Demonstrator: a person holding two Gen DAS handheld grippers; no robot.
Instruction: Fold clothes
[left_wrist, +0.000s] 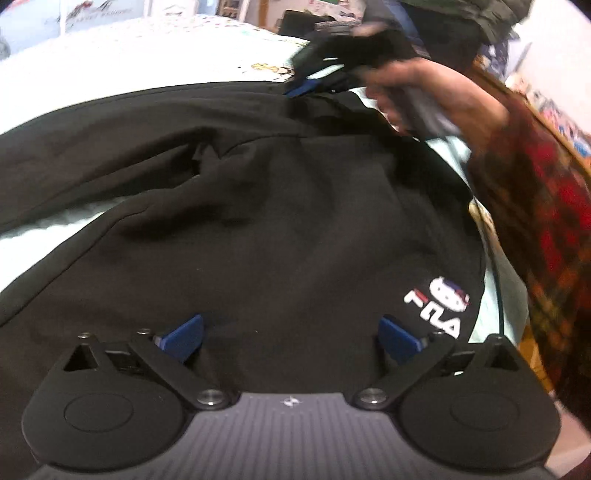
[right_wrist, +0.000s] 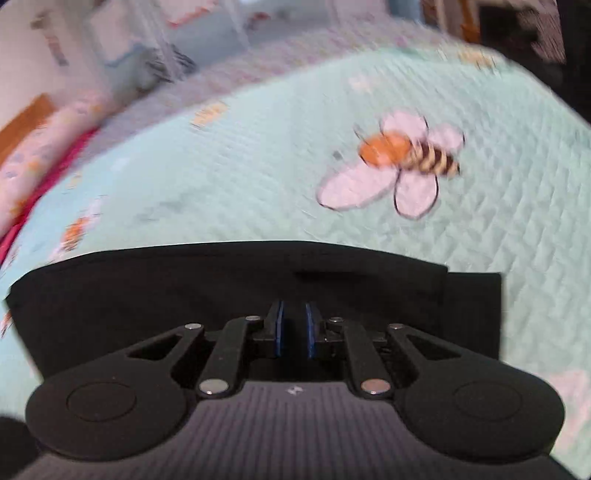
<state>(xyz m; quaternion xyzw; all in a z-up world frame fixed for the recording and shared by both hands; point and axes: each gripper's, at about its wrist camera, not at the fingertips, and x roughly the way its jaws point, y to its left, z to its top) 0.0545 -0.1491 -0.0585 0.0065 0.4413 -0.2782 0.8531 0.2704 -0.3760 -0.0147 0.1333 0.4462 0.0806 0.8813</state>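
- Two blue pads of the left gripper (left_wrist: 291, 338) stand wide apart, hovering over the black garment (left_wrist: 258, 221) with nothing between them.
- At 3 o'clock from those pads sits the white FILA logo (left_wrist: 436, 306).
- Toward 1 o'clock, the right gripper (left_wrist: 295, 90) pinches the garment's far edge, the person's hand (left_wrist: 424, 96) behind it.
- From its own camera, the right gripper (right_wrist: 294, 328) is closed on black cloth (right_wrist: 221, 288).
- Beneath lies the mint quilt (right_wrist: 221, 177), its bee print (right_wrist: 402, 162) at 1 o'clock.

The left wrist camera looks forward, close above the black garment (left_wrist: 258, 229), with the other gripper at 1 o'clock. The right wrist camera looks low over the bedspread (right_wrist: 258, 177). Both show the garment.
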